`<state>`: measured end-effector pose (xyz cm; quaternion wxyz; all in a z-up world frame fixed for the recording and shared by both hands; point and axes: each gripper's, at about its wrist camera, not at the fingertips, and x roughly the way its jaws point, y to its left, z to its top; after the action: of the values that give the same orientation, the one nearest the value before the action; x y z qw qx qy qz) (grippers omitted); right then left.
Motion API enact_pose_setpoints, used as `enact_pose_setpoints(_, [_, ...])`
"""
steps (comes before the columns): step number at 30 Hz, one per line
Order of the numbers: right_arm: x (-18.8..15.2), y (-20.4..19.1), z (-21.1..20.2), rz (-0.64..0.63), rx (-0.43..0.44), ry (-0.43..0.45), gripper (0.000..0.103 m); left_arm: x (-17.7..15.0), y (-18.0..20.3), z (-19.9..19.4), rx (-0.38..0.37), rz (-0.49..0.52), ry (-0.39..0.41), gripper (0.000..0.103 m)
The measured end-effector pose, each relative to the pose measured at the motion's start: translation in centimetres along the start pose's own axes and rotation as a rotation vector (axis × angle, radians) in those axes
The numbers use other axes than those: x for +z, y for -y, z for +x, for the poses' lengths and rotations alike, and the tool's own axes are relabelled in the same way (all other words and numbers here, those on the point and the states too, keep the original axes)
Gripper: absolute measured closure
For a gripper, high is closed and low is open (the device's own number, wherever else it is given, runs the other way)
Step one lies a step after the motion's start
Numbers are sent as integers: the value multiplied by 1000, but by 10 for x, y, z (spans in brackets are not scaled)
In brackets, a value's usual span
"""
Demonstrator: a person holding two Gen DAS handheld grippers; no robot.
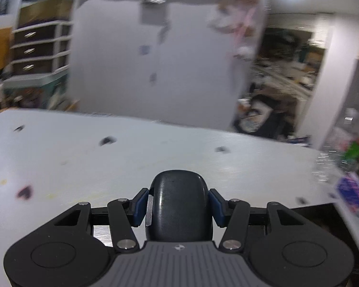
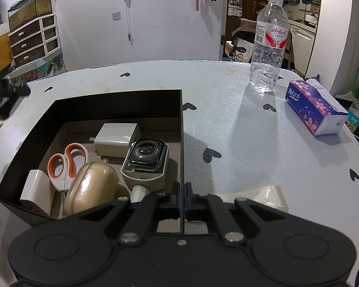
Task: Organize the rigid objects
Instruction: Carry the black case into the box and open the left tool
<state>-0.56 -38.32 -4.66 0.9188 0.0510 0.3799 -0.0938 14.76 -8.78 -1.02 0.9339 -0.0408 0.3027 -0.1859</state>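
The tissue pack (image 2: 316,108) reads "Natural" in white on purple with pink blossoms; the clear ribbed water bottle (image 2: 269,45) bears a red-and-white label. The left gripper (image 1: 178,205) clamps a smooth, rounded dark object (image 1: 180,203), possibly a mouse, above the speckled table (image 1: 83,162). The right gripper (image 2: 182,199) pinches the thin right wall of the black box (image 2: 122,100), which holds scissors (image 2: 67,165), charger (image 2: 117,140) and watch (image 2: 148,154).

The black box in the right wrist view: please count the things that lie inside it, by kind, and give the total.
Inside the black box:
Scissors: 1
Watch on its stand: 1
Charger block: 1
Tan oval case: 1
Small white box: 1
Total: 5
A white piece near the right gripper is partly hidden, so not counted.
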Motion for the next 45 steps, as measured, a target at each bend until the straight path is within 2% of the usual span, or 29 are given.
enact_pose_setpoints(3, [0,0,0,1,1,0,100,0,24,-10,-74,55,12,49])
enact_pose_setpoints(7, [0,0,0,0,0,0,100,-6,52,-10,-158,120,-12,49])
enact_pose_setpoints(14, [0,-1,0,0,-1,-1,100,-23,84,10,-225,248,-90,49])
enact_pose_setpoints(23, [0,0,0,0,0,-1,100,-32,102,20,-237,347,-115,49])
enact_pose_setpoints(30, [0,0,0,0,0,0,100,-34,104,24,-226,357,-96,48])
enact_pose_setpoints(34, [0,0,0,-1,-1,-1,99,-33,104,22,-223,347,-90,32])
enact_pose_setpoints(37, [0,0,0,1,0,0,99,-32,105,19,-221,350,-86,25])
enact_pose_setpoints(45, [0,-1,0,0,-1,0,99,-30,103,14,-244,319,-130,22])
